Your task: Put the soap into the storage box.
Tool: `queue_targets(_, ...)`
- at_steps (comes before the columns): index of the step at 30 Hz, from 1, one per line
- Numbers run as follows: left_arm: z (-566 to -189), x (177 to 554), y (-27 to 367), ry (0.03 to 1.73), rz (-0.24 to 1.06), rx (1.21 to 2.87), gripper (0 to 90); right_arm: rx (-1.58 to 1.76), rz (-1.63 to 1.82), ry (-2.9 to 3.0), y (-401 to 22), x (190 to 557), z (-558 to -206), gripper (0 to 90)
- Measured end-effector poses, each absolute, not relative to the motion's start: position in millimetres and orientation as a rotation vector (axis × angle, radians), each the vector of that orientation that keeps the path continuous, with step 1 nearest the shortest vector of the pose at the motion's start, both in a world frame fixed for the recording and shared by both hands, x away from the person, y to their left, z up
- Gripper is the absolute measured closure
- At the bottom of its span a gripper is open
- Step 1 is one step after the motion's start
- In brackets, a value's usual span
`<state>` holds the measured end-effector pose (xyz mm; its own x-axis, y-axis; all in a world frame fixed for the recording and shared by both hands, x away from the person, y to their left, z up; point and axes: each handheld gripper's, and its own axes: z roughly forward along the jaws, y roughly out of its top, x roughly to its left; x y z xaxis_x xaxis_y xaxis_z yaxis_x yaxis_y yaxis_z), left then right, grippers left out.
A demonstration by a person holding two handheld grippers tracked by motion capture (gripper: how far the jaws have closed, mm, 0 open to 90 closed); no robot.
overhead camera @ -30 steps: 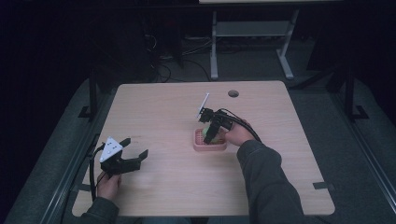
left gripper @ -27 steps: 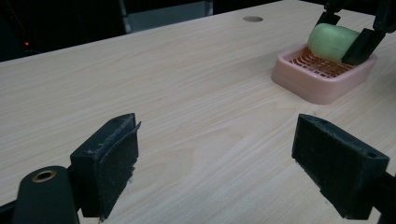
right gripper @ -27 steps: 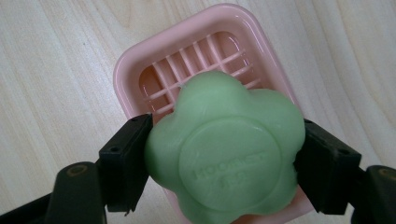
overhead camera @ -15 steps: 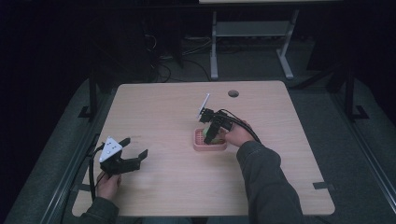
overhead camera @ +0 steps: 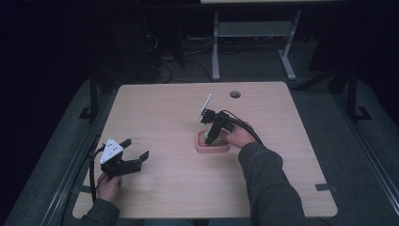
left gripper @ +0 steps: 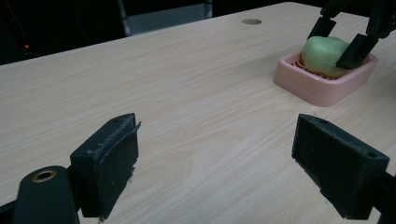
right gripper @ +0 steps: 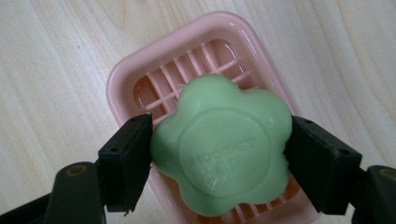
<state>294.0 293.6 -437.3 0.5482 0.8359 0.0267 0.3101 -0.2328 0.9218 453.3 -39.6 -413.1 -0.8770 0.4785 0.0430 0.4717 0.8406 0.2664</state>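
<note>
Green flower-shaped soap (right gripper: pixel 219 147) clamped between right gripper (right gripper: pixel 219 154) jaws over pink slatted soap dish (right gripper: pixel 140 70) (mid-table). Left gripper (left gripper: pixel 224 168) well apart, jaws spread, holding nothing.

Green flower-shaped soap (right gripper: pixel 219 147) sitting over a pink soap dish (right gripper: pixel 140 60)

The soap is lying flat, embossed face up, above the dish's slatted grid; the dish is resting right of centre on the wooden table (overhead camera: pixel 164 113).

a dim lab or test room: one bare wooden table (overhead camera: pixel 188 188) with a cable hole (overhead camera: pixel 235 94) at 12 o'clock, grey carpet (overhead camera: pixel 371 155) around it, loose cables (overhead camera: pixel 188 47) and a metal stand (overhead camera: pixel 254 33) beyond.
</note>
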Motion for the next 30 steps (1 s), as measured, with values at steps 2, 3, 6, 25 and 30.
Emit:
queue_targets(2, -437, 294, 293, 0.949, 0.664, 1.792, 14.1, 0.774, 0.439, 2.992, -40, 453, -411, 25.4)
queue_targets(3, -437, 294, 293, 0.948, 0.664, 1.793, 14.0, 0.775, 0.444, 2.989, -41, 453, -410, 25.4)
queue_targets(6, -437, 294, 293, 0.947, 0.664, 1.794, 14.1, 0.79, 0.453, 2.988, -43, 452, -408, 25.4)
queue_targets(25, -438, 293, 292, 0.944, 0.662, 1.797, 14.1, 0.803, 0.519, 2.962, -55, 444, -392, 24.7)
queue_targets(30, -439, 293, 292, 0.945, 0.66, 1.8, 14.1, 0.823, 0.562, 2.946, -66, 441, -391, 25.2)
